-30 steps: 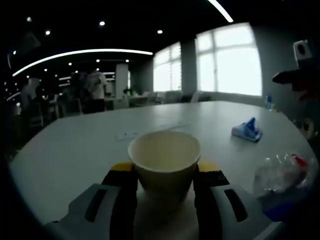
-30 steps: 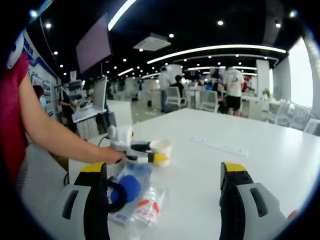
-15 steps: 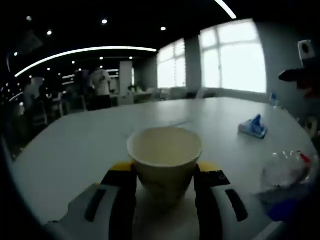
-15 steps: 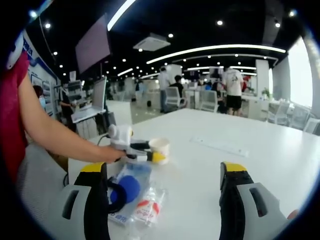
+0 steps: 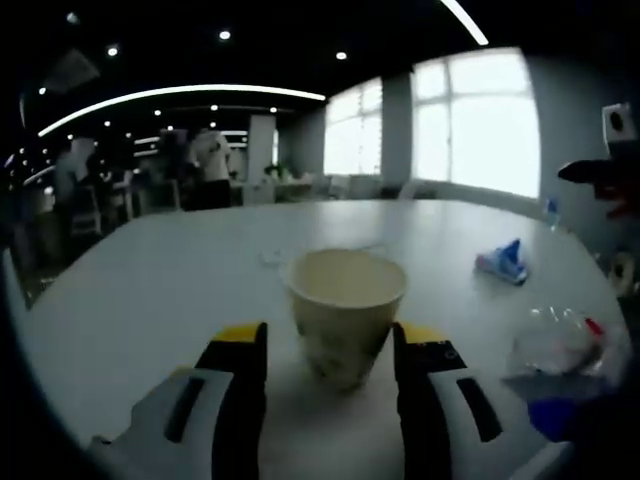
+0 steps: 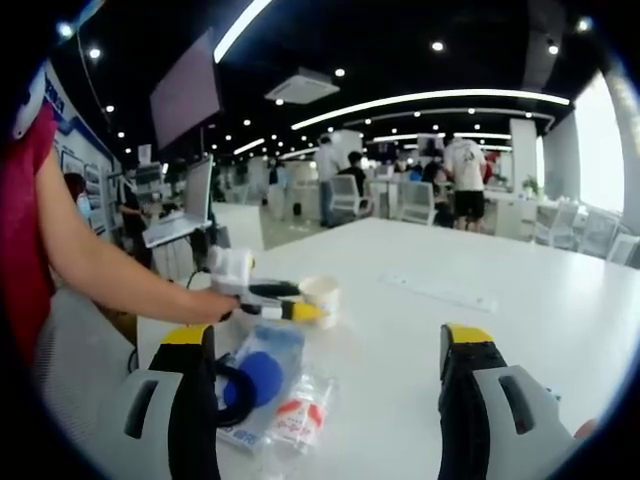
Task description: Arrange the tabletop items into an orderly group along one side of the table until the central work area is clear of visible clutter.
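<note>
On the white surface [image 5: 150, 290]: one paper cup [image 5: 345, 310] standing between the spread left gripper [image 5: 330, 345]; one plastic bottle [image 6: 300, 410] lying near the right gripper [image 6: 325, 345], gaping empty.

You have a broad white table [image 5: 150, 290] in front of you. On it stands an upright cream paper cup [image 5: 345, 305]. A crumpled clear plastic bottle with a red cap [image 5: 560, 345] lies nearby, a small blue packet [image 5: 502, 262] farther off, and a flat pale strip [image 6: 440, 291] well apart.
</note>
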Demonstrator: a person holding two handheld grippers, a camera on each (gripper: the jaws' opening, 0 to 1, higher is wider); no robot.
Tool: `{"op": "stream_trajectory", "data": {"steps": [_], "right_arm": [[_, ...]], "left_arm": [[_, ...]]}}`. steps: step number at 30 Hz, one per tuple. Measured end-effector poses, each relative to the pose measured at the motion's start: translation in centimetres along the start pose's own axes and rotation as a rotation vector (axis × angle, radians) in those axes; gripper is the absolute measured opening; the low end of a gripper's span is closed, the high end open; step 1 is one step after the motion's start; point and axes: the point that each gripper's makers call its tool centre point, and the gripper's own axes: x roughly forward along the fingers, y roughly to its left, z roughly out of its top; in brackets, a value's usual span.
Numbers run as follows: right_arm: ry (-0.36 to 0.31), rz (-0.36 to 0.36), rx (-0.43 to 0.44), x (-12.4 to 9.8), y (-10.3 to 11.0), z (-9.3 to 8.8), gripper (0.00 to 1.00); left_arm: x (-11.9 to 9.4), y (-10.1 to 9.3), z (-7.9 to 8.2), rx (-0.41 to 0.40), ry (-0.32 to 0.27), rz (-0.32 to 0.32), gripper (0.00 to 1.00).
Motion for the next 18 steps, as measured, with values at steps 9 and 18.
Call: {"op": "stream_trajectory", "data": {"steps": [9, 18], "right_arm": [[-0.008, 0.010, 0.001, -0.2, 0.7, 0.1, 0.91], [-0.026, 0.016, -0.007, -0.7, 1.4, 0.8, 0.91]], "left_arm": [[-2.7, 0.1, 0.7, 0.025, -0.002, -0.010, 0.50], [-5.4, -0.5, 1.7, 0.067, 0.005, -0.049, 0.52]]}}
